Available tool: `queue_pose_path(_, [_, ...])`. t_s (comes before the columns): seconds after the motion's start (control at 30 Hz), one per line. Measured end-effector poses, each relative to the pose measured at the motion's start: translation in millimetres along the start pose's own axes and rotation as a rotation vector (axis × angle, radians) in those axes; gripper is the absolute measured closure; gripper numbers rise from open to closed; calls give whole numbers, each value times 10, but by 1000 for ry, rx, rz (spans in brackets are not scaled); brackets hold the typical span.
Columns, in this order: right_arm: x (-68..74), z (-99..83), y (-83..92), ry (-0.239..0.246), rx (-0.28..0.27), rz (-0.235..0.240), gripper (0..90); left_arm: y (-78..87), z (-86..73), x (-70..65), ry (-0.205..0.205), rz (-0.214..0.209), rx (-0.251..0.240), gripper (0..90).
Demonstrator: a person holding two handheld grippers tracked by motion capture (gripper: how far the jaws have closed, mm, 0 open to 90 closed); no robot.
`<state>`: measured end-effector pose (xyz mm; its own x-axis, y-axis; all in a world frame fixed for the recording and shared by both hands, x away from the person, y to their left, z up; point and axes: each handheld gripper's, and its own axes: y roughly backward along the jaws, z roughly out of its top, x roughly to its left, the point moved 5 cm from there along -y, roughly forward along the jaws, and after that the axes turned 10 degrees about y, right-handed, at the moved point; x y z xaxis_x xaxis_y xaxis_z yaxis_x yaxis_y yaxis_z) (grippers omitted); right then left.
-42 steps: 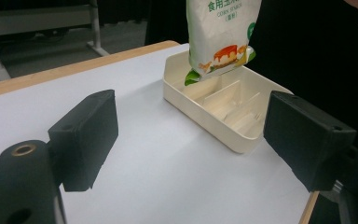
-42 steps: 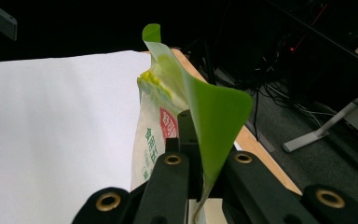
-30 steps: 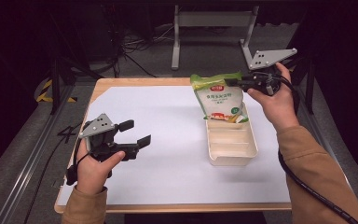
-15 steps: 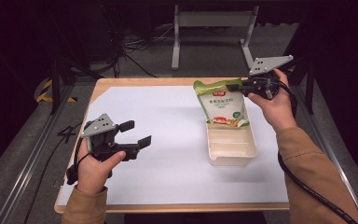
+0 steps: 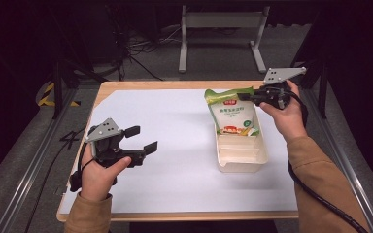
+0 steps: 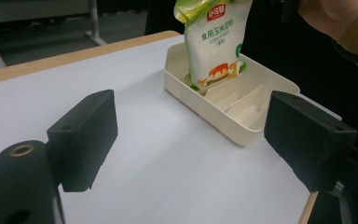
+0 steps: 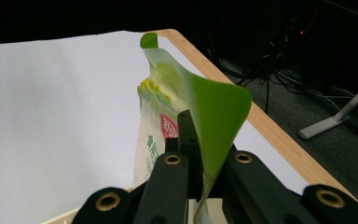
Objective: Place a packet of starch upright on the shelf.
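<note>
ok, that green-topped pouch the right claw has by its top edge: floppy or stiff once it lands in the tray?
Likely floppy: the pouch has its green top seal curling over beside the right claw. Probably powder-filled, so bottom-heavy and saggy. It hangs with its base in the end compartment of the cream tray, so it may slump against the wall when released.

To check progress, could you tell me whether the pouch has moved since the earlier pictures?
Yes. The pouch, held by the right gripper, has come down into the cream tray.
</note>
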<state>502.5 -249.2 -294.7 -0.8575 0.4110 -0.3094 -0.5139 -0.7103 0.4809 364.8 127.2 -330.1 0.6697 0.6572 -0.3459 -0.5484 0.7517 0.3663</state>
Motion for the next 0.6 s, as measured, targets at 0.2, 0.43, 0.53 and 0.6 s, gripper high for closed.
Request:
queue_pose_path(0.2, [39, -13, -10, 11, 4, -3, 867, -9, -4, -3, 1, 2, 2, 182])
queue_pose_path(0.43, [125, -18, -90, 54, 80, 15, 853, -14, -10, 2, 4, 2, 6, 181])
queue_pose_path(0.53, [152, -43, -110, 62, 107, 20, 852, -14, -12, 8, 4, 2, 7, 181])
queue_pose_path(0.6, [149, -75, -104, 49, 120, 14, 849, -13, -13, 12, 9, 1, 6, 181])
